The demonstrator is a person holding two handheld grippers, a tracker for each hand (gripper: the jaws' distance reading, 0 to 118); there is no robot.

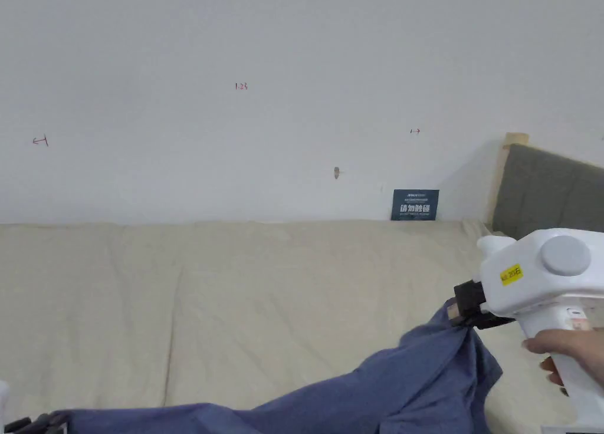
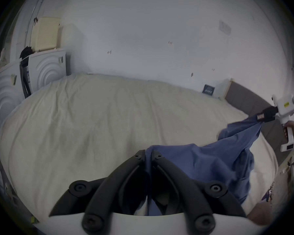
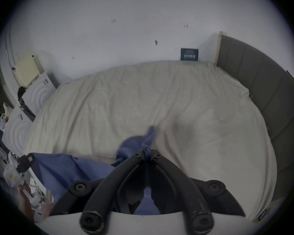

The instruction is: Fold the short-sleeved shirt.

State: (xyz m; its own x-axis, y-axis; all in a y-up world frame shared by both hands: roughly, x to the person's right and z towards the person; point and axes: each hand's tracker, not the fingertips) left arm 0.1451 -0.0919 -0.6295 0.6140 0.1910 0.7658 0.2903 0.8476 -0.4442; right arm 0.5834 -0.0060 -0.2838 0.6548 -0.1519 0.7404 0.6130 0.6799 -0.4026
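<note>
Holding the shirt off the bed by two points, you have it strung between the grippers with its bulk sagging at the near edge of the mattress. Right gripper: jaws closed, a bunched knot of blue cloth pinched between the tips, confirmed in the right gripper view. Left gripper: jaws drawn together on a flat fold of the same cloth; in the head view it sits at the lower left corner, lower than the right one.

Step in hand, as judged: spreading the garment before laying it flat. To do it well, level the two grippers so the top edge runs straight, draw them apart until the slack between them goes, then lower the hanging part onto the open sheet first and let the held edge follow. The right grip looks gathered rather than taken on a clean edge or corner; expect a twist there, and be ready to re-take it once the cloth lies down. Which parts of the shirt you hold, shoulders or hem, cannot be told.

Orientation: the long axis now runs from your left to your right, rising toward the right gripper, roughly parallel to the near bed edge and the wall. Collar direction is not discernible.
</note>
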